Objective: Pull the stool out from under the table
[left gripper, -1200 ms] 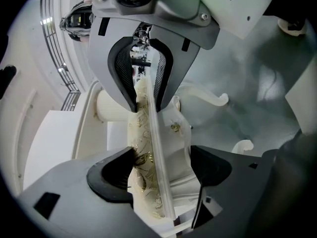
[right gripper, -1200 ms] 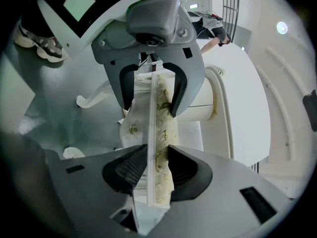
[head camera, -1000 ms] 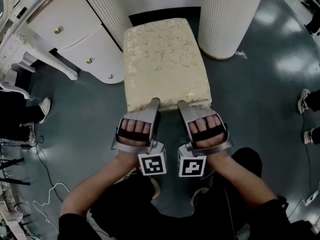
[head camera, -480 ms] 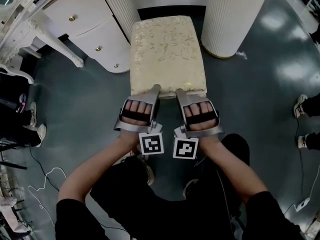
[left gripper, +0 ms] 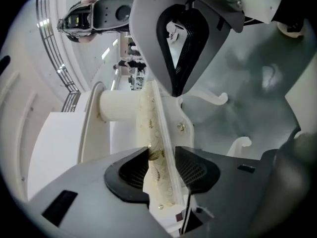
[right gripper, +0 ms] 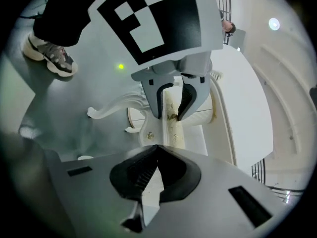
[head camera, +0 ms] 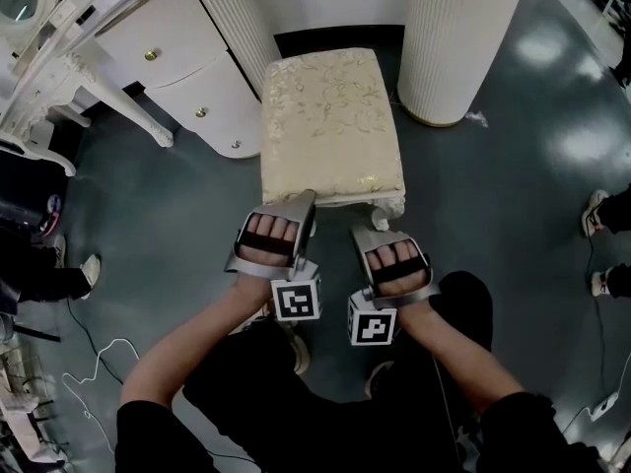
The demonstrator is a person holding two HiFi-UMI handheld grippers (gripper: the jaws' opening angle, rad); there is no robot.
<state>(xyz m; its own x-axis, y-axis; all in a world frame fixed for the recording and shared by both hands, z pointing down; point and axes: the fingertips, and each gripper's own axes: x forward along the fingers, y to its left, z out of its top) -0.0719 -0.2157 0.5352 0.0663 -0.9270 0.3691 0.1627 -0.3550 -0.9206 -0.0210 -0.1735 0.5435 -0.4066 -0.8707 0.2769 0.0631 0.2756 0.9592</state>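
A cream stool (head camera: 330, 116) with a gold leaf-patterned cushion stands on the dark glossy floor (head camera: 513, 195). It sits between two white fluted columns (head camera: 463, 37), and its far end meets the dark gap between them. The left gripper (left gripper: 162, 168) has the near seat edge between its jaws, which have just been closing. The pads seem to press on cushion and rail, though the wide-angle distortion makes one pad's contact hard to confirm. The right gripper (right gripper: 156, 167) sits just beside the stool's near curved leg (head camera: 387, 212). Its jaws have just closed fully and hold nothing.

The main risk is a one-sided pull. With a single grip left of centre, the stool may swivel as it drags, swinging a far corner into a column or the white drawer unit (head camera: 177, 77). A pinch on soft fabric could also slip off. If the legs catch on the floor, the stool may tip towards the person.
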